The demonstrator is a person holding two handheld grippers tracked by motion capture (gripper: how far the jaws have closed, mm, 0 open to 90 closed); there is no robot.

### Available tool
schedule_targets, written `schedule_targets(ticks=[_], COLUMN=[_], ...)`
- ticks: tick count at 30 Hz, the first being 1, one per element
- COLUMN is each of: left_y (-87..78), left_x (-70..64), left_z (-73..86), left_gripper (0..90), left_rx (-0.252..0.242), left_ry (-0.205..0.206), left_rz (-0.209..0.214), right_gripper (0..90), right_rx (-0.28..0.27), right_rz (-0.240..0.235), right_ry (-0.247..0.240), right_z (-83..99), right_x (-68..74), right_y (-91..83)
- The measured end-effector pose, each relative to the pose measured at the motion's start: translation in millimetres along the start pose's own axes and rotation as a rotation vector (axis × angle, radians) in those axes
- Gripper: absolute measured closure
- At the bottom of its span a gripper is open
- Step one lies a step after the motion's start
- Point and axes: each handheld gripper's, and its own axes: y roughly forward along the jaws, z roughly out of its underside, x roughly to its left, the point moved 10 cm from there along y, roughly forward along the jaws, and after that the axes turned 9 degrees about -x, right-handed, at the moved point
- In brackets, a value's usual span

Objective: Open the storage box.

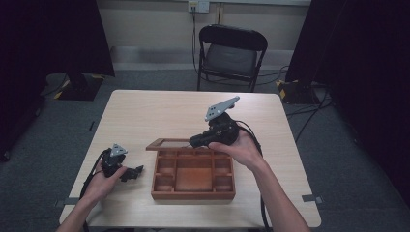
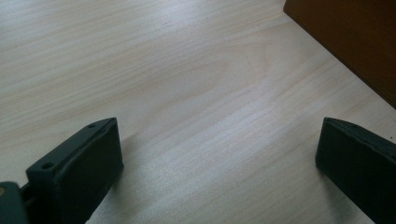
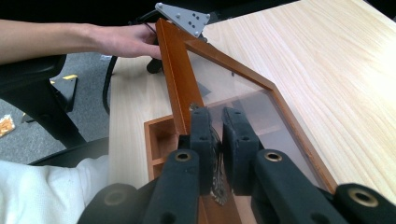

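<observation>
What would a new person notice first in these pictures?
First the wooden box with compartments, in the middle of the table, its glass lid raised. The right gripper is shut on a small metal clasp at the lid's edge. The left gripper rests open beside the box.

Dim room with dark edges; soft shadows, close jaws blurred.

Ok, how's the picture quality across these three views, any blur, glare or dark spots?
High view: dim, dark at both sides, wooden box readable. Left gripper view: near fingers soft, table grain sharp. Right gripper view: glass lid shows pale reflections, fingers slightly blurred.
</observation>
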Motion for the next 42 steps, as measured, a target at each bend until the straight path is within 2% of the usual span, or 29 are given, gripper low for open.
schedule_targets(ticks=[42], left_y=[0.0], left_x=[0.0], left_z=[0.0], left_gripper=[0.0], left_rx=[0.000], left_ry=[0.000], left_rz=[0.000], right_gripper=[83.5], right_rx=[0.003], right_rz=[-0.010], right_ry=[-0.003], right_z=[0.9], right_x=[0.7], right_y=[0.4])
